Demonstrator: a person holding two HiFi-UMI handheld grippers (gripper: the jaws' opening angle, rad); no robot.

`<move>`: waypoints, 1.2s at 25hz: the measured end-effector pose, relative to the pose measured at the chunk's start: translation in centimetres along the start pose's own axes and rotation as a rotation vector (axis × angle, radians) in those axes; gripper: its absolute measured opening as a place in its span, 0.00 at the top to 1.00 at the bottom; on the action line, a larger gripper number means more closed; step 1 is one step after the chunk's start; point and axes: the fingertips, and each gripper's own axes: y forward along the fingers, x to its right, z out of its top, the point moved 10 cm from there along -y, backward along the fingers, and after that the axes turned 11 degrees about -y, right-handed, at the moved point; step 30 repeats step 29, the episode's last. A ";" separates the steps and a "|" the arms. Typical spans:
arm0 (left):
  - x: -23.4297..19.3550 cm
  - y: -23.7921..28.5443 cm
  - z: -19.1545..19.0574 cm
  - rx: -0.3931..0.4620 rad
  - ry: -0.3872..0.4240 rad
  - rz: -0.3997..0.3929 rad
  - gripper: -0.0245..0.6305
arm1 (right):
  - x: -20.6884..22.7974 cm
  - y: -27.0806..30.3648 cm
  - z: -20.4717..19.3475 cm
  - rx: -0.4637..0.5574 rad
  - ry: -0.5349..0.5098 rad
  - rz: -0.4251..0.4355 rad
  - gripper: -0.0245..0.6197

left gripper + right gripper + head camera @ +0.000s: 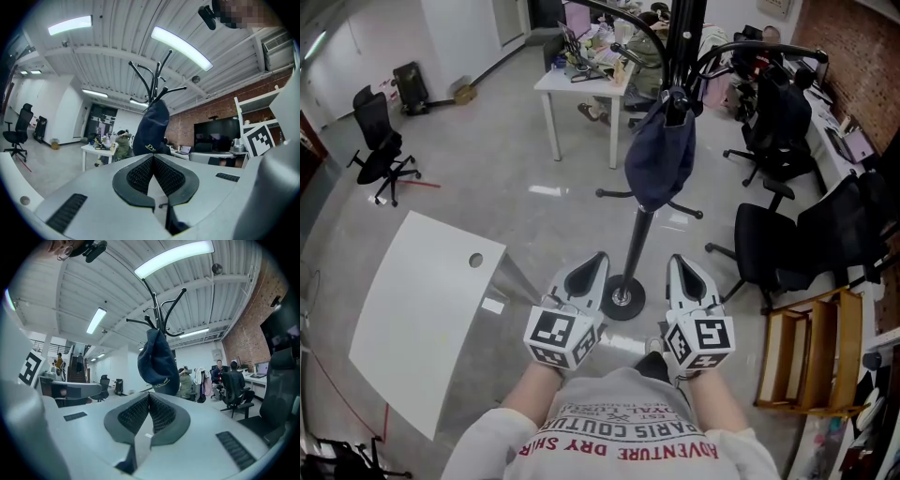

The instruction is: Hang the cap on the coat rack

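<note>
A dark navy cap hangs from a hook of the black coat rack, which stands on a round base straight ahead of me. My left gripper and right gripper are held low in front of my body, side by side, near the rack's base and well below the cap. Both are shut with nothing between the pads. From the left gripper the cap shows hanging beneath the rack's hooks. Above the right gripper, the cap hangs off the rack.
A white table stands to my left and a white desk with clutter behind the rack. Black office chairs crowd the right side, with a wooden shelf unit near me. Another chair is far left.
</note>
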 end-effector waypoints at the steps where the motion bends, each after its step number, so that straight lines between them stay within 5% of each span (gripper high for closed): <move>1: 0.1 0.0 -0.1 -0.002 0.000 -0.001 0.95 | -0.1 0.0 0.0 0.001 -0.002 0.006 0.94; 30: 1.4 -1.0 0.4 -0.012 0.017 -0.029 0.95 | -0.5 -0.8 1.5 -0.016 -0.040 0.032 0.94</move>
